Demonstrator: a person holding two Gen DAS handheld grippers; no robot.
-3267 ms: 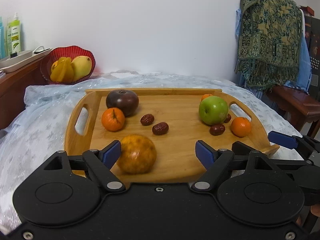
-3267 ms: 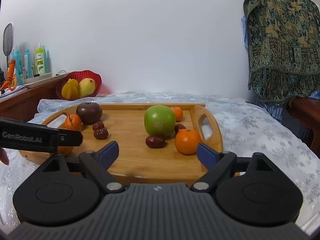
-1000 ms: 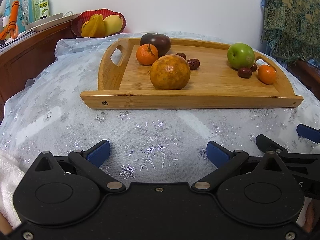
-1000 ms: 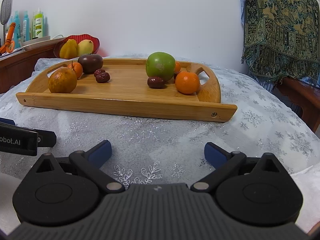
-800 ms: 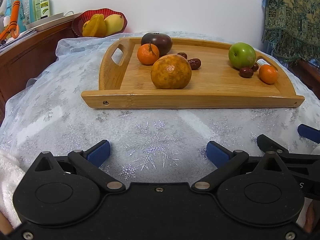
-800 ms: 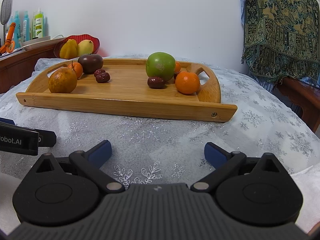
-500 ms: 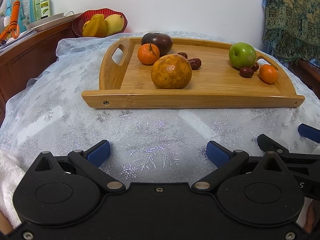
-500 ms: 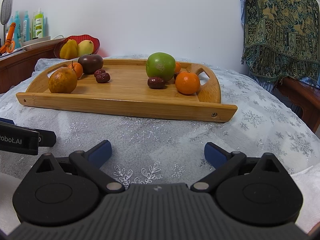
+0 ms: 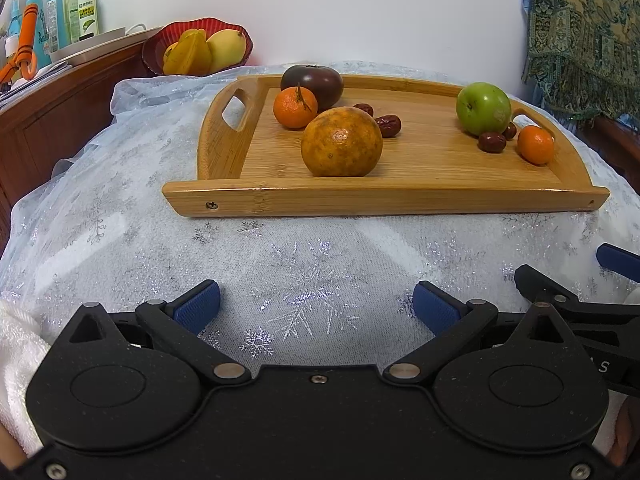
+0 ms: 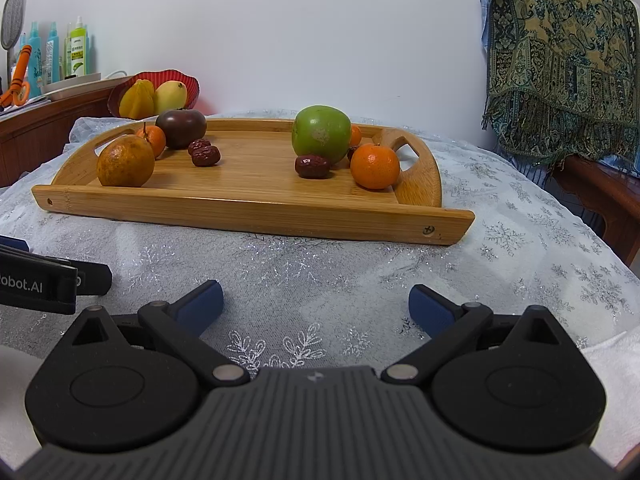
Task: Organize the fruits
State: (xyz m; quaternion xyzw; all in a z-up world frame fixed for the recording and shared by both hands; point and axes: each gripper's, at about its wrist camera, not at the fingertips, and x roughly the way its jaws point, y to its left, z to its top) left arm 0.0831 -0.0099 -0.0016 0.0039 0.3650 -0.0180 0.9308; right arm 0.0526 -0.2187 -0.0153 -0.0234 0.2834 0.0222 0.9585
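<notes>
A wooden tray sits on the white snowflake cloth. On its left side lie a large speckled orange, a small tangerine, a dark purple fruit and two red dates. On its right side lie a green apple, dates and a tangerine. My left gripper and right gripper are both open and empty, low over the cloth in front of the tray.
A red bowl with yellow fruit stands on a wooden sideboard at the back left, beside bottles. A patterned cloth hangs at the right over a wooden bench. The right gripper shows at the left view's right edge.
Since 3.3 s ago both grippers have pulled back from over the tray to in front of it. Over the last second almost nothing has moved.
</notes>
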